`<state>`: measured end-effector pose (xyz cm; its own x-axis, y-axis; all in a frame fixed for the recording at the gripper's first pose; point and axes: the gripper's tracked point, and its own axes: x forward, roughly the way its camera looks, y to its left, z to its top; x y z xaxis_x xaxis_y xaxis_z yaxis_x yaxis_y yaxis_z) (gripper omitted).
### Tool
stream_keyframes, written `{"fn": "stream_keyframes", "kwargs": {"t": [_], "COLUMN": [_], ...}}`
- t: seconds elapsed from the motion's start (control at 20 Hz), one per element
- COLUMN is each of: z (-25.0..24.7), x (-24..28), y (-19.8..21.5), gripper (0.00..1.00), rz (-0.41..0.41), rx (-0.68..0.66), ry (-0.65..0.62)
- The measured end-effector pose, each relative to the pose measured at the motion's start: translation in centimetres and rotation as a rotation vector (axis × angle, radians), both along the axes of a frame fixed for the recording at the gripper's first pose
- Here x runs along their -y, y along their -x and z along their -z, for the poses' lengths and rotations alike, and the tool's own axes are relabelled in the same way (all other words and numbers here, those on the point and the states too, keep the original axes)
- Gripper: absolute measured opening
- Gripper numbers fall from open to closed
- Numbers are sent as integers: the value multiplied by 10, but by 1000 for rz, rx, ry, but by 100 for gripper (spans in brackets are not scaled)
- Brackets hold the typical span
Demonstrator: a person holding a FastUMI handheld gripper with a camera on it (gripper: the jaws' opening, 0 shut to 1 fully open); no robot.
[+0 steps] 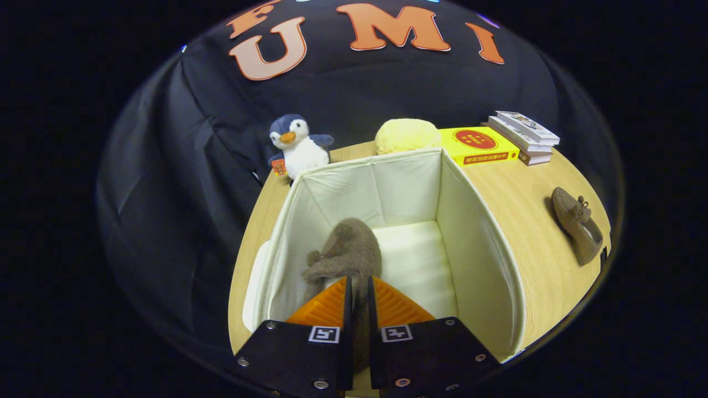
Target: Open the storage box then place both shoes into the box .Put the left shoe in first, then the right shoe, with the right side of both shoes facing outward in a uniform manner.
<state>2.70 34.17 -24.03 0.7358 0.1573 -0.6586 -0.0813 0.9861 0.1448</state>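
An open cream fabric storage box [475, 243] stands on the wooden table, its inside facing me. My gripper [358, 290] hangs over the box, its fingers shut on the heel edge of a brown suede shoe [345, 251]. That shoe hangs toe-down inside the box, toward its left wall, with the laced top turned left. A second brown shoe [578, 224] lies on the table to the right of the box, apart from it.
Behind the box stand a plush penguin [296, 145], a yellow plush ball [406, 135], a yellow flat box [478, 145] and a short stack of books [525, 135]. The box lid [253, 282] rests beside the box's left wall. The table edge curves close on the left.
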Motion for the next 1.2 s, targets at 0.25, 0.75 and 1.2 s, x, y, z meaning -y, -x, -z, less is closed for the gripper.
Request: {"fn": "stream_keyframes", "kwargs": {"t": [0.25,0.75,1.2], "z": [-35,-105,-102], "x": [21,153,330], "y": [-2,-4,2], "gripper": [86,99,99], "rz": [-43,17,162], "rx": [95,271,300], "ry": [42,60,141]}}
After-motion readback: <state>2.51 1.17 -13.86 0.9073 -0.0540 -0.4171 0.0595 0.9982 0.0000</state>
